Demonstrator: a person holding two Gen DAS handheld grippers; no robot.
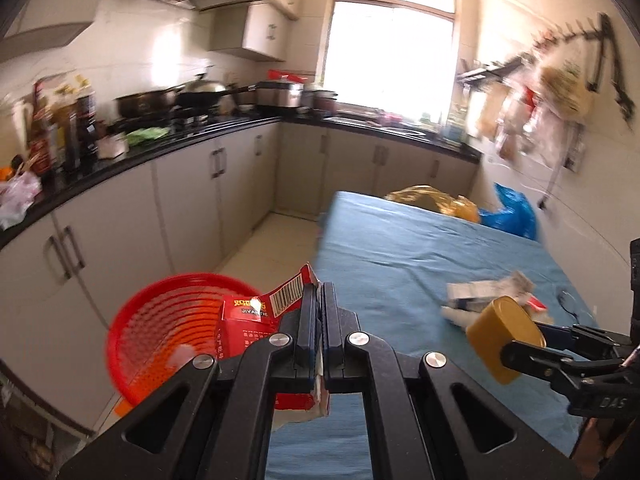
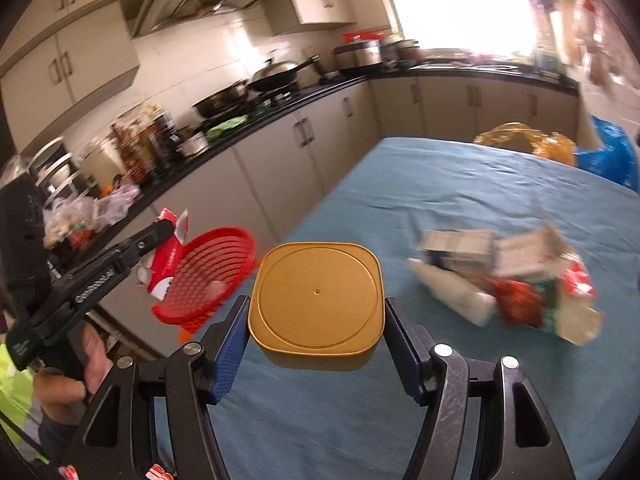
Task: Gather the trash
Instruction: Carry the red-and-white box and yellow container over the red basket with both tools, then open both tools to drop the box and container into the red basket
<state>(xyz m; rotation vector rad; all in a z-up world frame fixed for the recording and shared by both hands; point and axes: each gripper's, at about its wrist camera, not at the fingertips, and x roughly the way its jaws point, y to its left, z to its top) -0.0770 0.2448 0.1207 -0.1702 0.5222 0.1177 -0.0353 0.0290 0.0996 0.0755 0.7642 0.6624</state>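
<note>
My left gripper (image 1: 319, 300) is shut on a flattened red carton (image 1: 256, 320) and holds it in the air by the table's left edge, close to a red slotted basket (image 1: 168, 320). From the right wrist view the left gripper (image 2: 168, 228) holds the carton (image 2: 166, 264) over the basket (image 2: 212, 276). My right gripper (image 2: 316, 312) is shut on a gold square container (image 2: 316, 300), held above the blue table (image 2: 400, 200); it also shows in the left wrist view (image 1: 504, 338). A pile of trash (image 2: 500, 276) with a white bottle and cartons lies on the table.
A yellow bag (image 2: 520, 138) and a blue bag (image 2: 612, 156) sit at the table's far end. A black counter (image 1: 180, 144) with pans and bottles runs along the left wall above grey cabinets. Floor lies between table and cabinets.
</note>
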